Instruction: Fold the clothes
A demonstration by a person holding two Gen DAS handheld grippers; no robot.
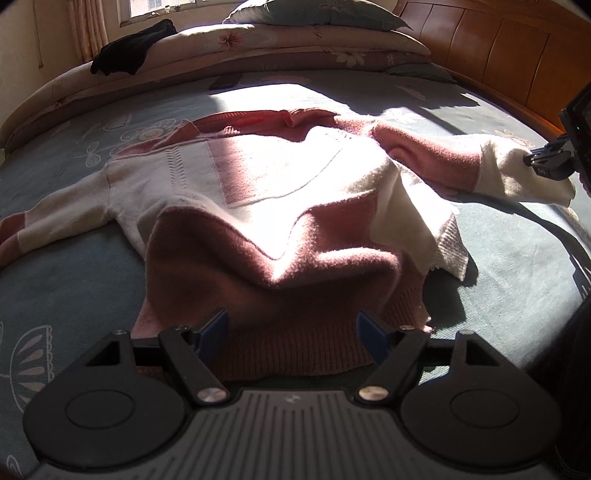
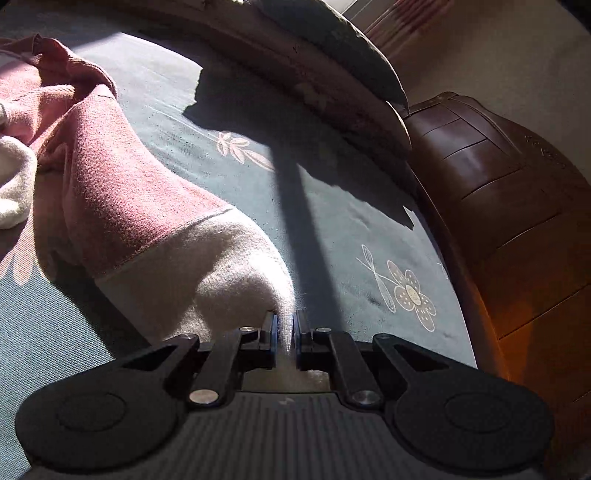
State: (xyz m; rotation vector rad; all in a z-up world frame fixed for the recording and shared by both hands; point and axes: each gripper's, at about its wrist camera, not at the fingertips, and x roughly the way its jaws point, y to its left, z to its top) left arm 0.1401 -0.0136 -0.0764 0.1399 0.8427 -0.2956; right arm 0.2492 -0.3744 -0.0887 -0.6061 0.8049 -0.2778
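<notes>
A pink and cream knitted sweater (image 1: 258,206) lies spread on the bed, rumpled in the middle, its ribbed pink hem nearest my left gripper. My left gripper (image 1: 291,332) hovers over that hem with its jaws wide apart and nothing pressed between the blue pads. One sleeve (image 1: 461,166) stretches out to the right, pink with a cream cuff. My right gripper (image 2: 285,332) is shut on the tip of that cream cuff (image 2: 229,273), pinching the fabric between its pads; it shows at the right edge of the left wrist view (image 1: 546,164). The other sleeve (image 1: 44,221) trails off to the left.
The bed has a blue-grey flowered cover (image 1: 74,280). Folded quilts and a pillow (image 1: 314,33) are stacked at the head, with a black garment (image 1: 133,48) on them and a dark phone (image 1: 225,81) nearby. A wooden headboard (image 2: 517,221) runs along the right side.
</notes>
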